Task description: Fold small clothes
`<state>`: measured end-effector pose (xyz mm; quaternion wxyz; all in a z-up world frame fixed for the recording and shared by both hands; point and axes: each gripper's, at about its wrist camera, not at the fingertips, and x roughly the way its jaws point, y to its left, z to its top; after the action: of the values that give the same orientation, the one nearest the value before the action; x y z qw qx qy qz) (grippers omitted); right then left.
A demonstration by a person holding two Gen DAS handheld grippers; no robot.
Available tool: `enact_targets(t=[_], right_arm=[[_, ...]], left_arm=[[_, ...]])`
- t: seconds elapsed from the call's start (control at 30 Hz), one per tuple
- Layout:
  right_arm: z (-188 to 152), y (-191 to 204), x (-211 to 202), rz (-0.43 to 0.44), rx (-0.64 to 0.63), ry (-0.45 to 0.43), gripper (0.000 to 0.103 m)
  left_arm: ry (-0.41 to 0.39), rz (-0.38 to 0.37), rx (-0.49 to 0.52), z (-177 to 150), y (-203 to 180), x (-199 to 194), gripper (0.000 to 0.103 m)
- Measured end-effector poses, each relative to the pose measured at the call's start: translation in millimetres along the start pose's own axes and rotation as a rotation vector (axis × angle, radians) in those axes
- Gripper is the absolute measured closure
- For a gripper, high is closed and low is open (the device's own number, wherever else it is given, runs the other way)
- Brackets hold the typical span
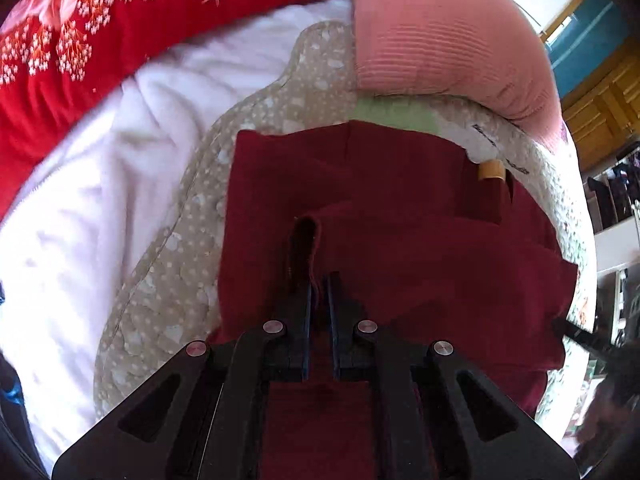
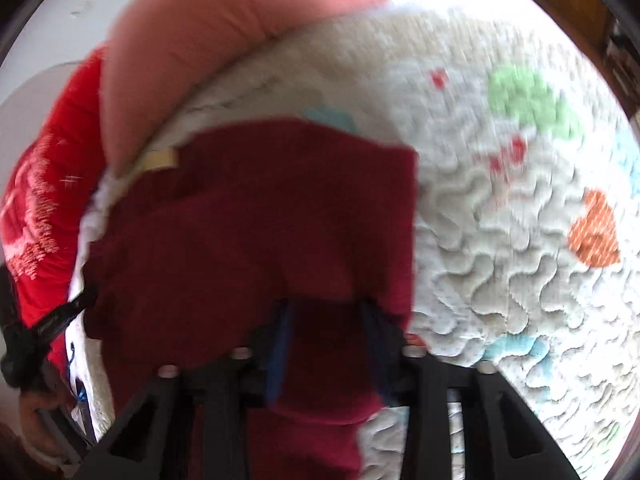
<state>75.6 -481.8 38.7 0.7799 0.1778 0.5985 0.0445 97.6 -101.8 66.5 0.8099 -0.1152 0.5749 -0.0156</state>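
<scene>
Maroon garment [image 1: 400, 208] on the quilt [image 2: 500, 240] — left claw [image 1: 319, 280] pinching its fold, right claw [image 2: 326, 312] spread above it.

1 dark red garment [image 1: 400, 208], 1 pink pillow [image 1: 440, 40], 1 red blanket [image 1: 80, 60], 2 hand-held grippers [image 1: 319, 284] [image 2: 326, 308].

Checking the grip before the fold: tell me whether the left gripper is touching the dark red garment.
Touching. The left wrist view shows the left gripper with jaws closed on a raised fold of the dark red garment.

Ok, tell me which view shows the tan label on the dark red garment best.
Left wrist. The label is sharp there, at the garment far edge near the pink pillow. The right wrist view shows it too, but blurred and pale.
</scene>
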Motion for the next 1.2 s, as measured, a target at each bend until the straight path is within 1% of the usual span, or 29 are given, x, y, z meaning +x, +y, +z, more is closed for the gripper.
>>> enact_targets(t=[0.03, 0.1, 0.17, 0.2, 0.27, 0.37, 0.4, 0.43, 0.47, 0.5, 0.53, 0.57, 0.6, 0.63, 0.67, 0.7, 0.77, 0.83, 0.87, 0.93, 1.0, 1.07, 1.1, 1.13, 1.2], right_arm=[[1.9, -2.9, -3.6, 0.011, 0.013, -0.010, 0.078], [5.9, -6.0, -20.5, 0.016, 0.027, -0.065, 0.077], [11.1, -1.3, -35.2, 0.025, 0.001, -0.124, 0.077], [13.8, 1.8, -36.4, 0.028, -0.013, -0.132, 0.077], [19.1, 12.2, -27.7, 0.015, -0.063, -0.114, 0.077], [20.2, 19.7, 12.4, -0.076, -0.118, -0.017, 0.077], [20.8, 18.3, 21.7, -0.086, -0.118, -0.009, 0.077], [23.0, 19.0, 21.5, -0.085, -0.110, -0.029, 0.077], [25.0, 21.2, 18.8, -0.089, -0.111, -0.026, 0.077], [26.8, 24.9, 12.8, -0.092, -0.118, -0.021, 0.077], [26.1, 26.8, 4.7, -0.087, -0.116, -0.023, 0.077], [24.0, 27.7, -3.8, -0.067, -0.107, -0.029, 0.077], [20.4, 28.8, -12.0, -0.033, -0.095, -0.038, 0.076], [11.3, 32.1, -22.3, 0.016, -0.097, -0.048, 0.075], [4.0, 35.3, -25.1, 0.028, -0.112, -0.047, 0.074], [-7.2, 40.4, -25.0, 0.013, -0.144, -0.029, 0.074], [-22.5, 44.4, -13.8, -0.035, -0.184, 0.014, 0.074], [-34.9, 38.8, 6.3, -0.088, -0.189, 0.052, 0.074], [-36.6, 36.4, 10.9, -0.080, -0.182, 0.048, 0.074], [-34.7, 36.0, 6.6, -0.077, -0.170, 0.034, 0.075], [-34.5, 37.4, -9.4, -0.093, -0.157, 0.030, 0.074], [-39.2, 28.3, -24.0, -0.099, -0.112, 0.019, 0.074], [-42.4, 23.1, -29.9, -0.092, -0.076, 0.021, 0.074], [-50.8, 16.6, -35.2, -0.065, -0.031, 0.034, 0.074], [-64.2, 14.0, -36.6, -0.029, 0.004, 0.053, 0.074]], left_arm=[[-0.009, -0.001, 0.011, -1.1, -1.6, -1.7, 0.097], [-0.007, 0.007, 0.020, -2.3, -2.6, 0.1, 0.097], [-0.004, 0.010, 0.000, -1.9, 1.7, 5.3, 0.097], [-0.005, 0.005, -0.017, 0.5, 1.4, 6.6, 0.097], [-0.007, -0.004, -0.047, 4.0, 4.3, 6.0, 0.096], [0.008, -0.005, -0.051, 9.3, 3.7, 4.6, 0.095], [0.011, -0.003, -0.044, 10.4, 4.7, 1.7, 0.095], [0.005, 0.001, -0.035, 12.0, 4.7, -3.0, 0.094], [-0.006, 0.005, -0.031, 13.7, 4.9, -7.3, 0.092], [-0.027, 0.018, -0.032, 15.4, 6.3, -14.2, 0.088], [-0.040, 0.024, -0.037, 16.6, 7.5, -17.7, 0.080], [-0.058, 0.027, -0.048, 17.0, 9.7, -23.1, 0.074], [-0.072, 0.022, -0.057, 16.8, 11.4, -26.2, 0.062], [-0.090, 0.012, -0.066, 15.8, 12.9, -28.6, 0.054], [-0.098, 0.010, -0.065, 14.5, 13.0, -28.3, 0.052], [-0.095, 0.017, -0.056, 13.6, 10.9, -24.2, 0.052], [-0.029, 0.052, -0.027, 10.9, 7.1, -4.3, 0.052], [0.038, 0.094, -0.001, 6.3, 6.5, 15.8, 0.052], [0.046, 0.103, 0.015, 4.4, 7.1, 19.4, 0.052], [0.036, 0.078, 0.021, 4.7, 9.5, 10.0, 0.052], [0.032, 0.041, 0.008, 1.1, 14.9, -4.0, 0.052], [0.038, 0.024, 0.005, -7.3, 21.9, -16.7, 0.052], [0.039, 0.015, -0.001, -14.9, 27.2, -24.6, 0.052], [0.041, -0.001, -0.010, -22.7, 33.8, -31.3, 0.052], [0.048, -0.030, -0.024, -39.2, 42.2, -40.9, 0.052]])
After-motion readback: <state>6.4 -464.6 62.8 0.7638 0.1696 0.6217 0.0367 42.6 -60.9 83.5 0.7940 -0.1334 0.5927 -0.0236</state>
